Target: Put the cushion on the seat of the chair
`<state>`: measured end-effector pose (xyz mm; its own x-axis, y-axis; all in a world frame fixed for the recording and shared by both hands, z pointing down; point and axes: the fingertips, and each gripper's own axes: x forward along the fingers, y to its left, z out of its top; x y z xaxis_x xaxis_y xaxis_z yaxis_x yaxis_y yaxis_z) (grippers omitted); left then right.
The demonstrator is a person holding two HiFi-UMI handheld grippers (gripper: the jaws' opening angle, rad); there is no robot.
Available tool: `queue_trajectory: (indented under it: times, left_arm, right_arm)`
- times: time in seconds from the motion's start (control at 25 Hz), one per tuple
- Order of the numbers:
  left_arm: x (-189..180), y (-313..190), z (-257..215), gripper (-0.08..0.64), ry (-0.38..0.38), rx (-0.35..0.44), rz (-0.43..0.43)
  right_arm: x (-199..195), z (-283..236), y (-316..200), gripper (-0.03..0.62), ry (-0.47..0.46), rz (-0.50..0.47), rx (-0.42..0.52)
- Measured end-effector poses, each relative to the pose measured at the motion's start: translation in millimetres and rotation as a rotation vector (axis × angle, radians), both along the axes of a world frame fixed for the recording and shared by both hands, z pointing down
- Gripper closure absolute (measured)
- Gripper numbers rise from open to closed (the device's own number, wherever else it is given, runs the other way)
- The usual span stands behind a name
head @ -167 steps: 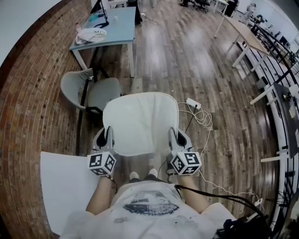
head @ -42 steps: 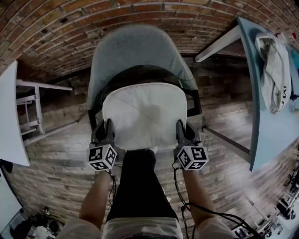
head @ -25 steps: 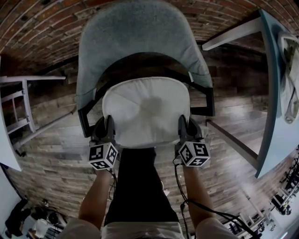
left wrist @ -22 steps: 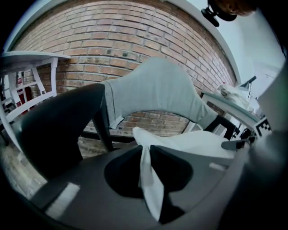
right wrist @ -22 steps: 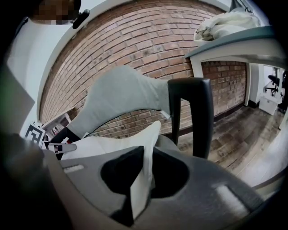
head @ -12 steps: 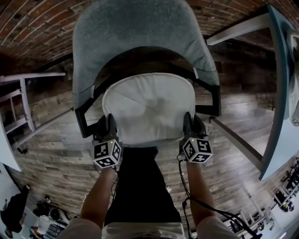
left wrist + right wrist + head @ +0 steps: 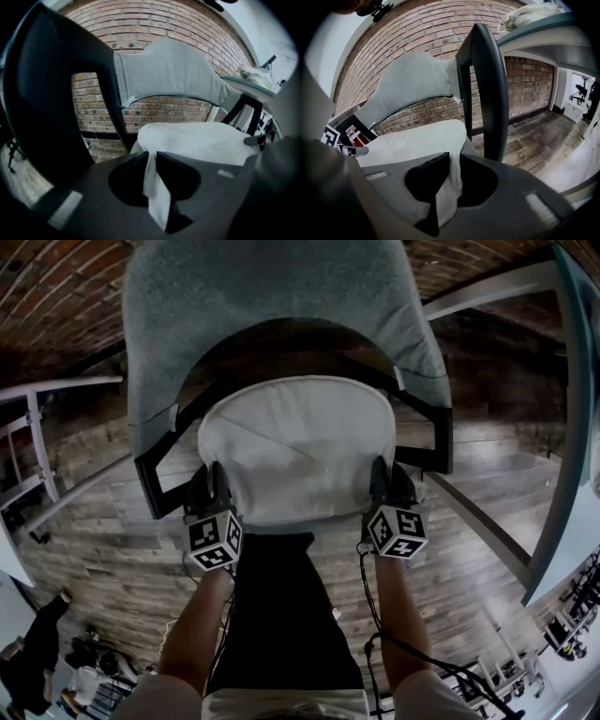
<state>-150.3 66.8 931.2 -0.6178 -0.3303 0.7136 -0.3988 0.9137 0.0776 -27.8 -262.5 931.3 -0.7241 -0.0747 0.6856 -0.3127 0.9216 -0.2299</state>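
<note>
Over the chair (image 7: 267, 292) seat the white cushion (image 7: 295, 451) is held level. The left tongs (image 7: 210, 486) pinch its edge beside the chair's left armrest (image 7: 153, 488); the right tongs (image 7: 388, 482) pinch the opposite edge beside the right armrest (image 7: 441, 442).

One chair (image 7: 262, 296), one cushion (image 7: 295, 446). Two grippers: left gripper (image 7: 211, 486), right gripper (image 7: 392, 486). Two marker cubes (image 7: 214, 542) (image 7: 397, 531), one per gripper. Two forearms (image 7: 200, 624) (image 7: 400, 624). One black cable (image 7: 362, 615). One table (image 7: 565, 427), right edge only.
</note>
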Motion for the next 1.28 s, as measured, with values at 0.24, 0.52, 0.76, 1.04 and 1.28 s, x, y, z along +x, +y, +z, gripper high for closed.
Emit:
queue_trajectory:
  times: [0.24,0.52,0.76,1.04,1.28]
  left_arm:
    - [2,-2,16,0.517,0.008,-0.035,-0.005]
    - [1,0,21,0.517,0.015,-0.050,-0.022]
    - [1,1,18,0.517,0.019,-0.062,-0.027]
    - [-1,6,6,0.487,0.004,-0.077,-0.069]
    - [3,4,-11,0.456,-0.015,-0.077,-0.018]
  right_arm:
    - [1,14,-3,0.545,0.019,0.007,0.006]
    - [2,16,-3,0.528,0.023,0.020,0.017]
    - [3,12,-6,0.506,0.024,0.060,0.006]
    - [6,0,-11,0.458,0.019,0.096,0.007]
    - [14,-18,-17,0.454,0.004,0.134,0.027]
